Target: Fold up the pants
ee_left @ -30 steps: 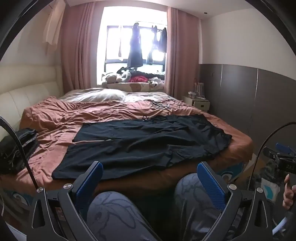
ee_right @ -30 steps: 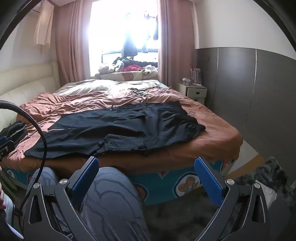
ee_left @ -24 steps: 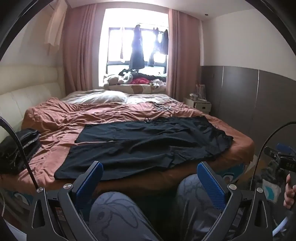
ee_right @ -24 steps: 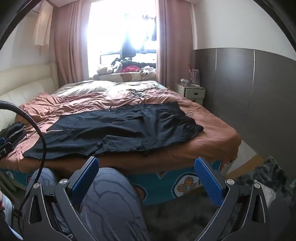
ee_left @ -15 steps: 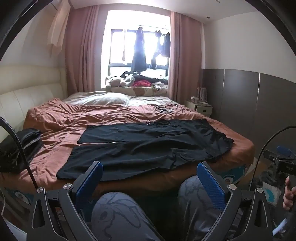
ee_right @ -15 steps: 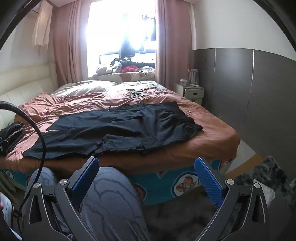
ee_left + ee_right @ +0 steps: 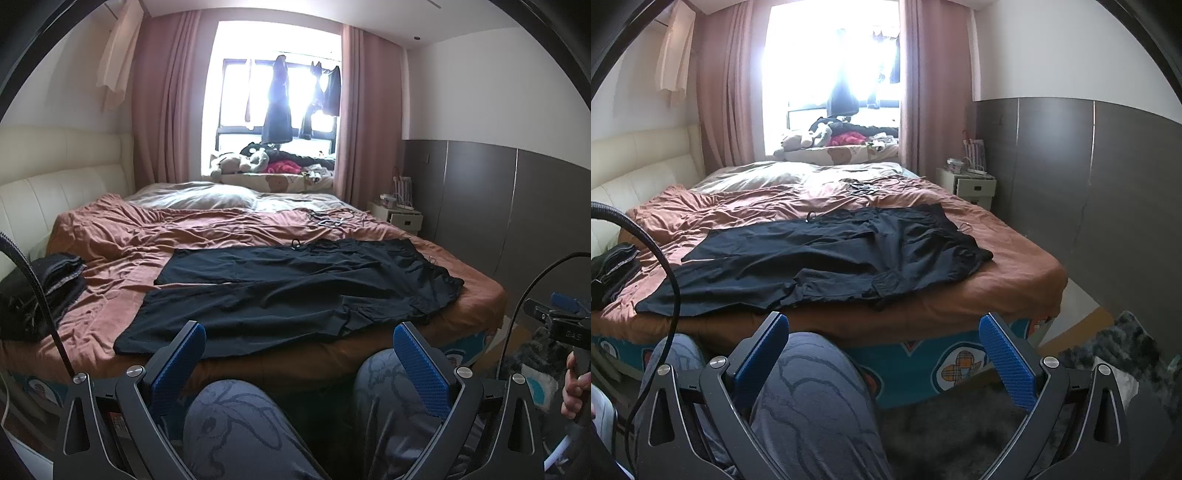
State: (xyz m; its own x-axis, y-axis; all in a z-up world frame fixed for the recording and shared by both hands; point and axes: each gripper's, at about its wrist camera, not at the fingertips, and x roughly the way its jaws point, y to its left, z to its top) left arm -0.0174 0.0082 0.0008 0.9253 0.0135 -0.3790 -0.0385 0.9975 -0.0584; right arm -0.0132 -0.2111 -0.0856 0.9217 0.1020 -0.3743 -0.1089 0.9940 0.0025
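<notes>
both grippers, the left gripper (image 7: 295,347) and the right gripper (image 7: 882,341), are held wide apart and empty short of the bed (image 7: 476,295), on which the black pants (image 7: 295,288) are spread flat.

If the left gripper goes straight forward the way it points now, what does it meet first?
Probably the black pants spread on the bed, near their front edge. The left gripper is open and empty; depth is unclear, and the person's knees sit just below its line.

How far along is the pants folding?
Barely begun. Done: the black pants lie spread flat across the bed, unfolded. In hand: nothing; the left tongs and right tongs hang open, short of the bed. Left: every fold.
</notes>
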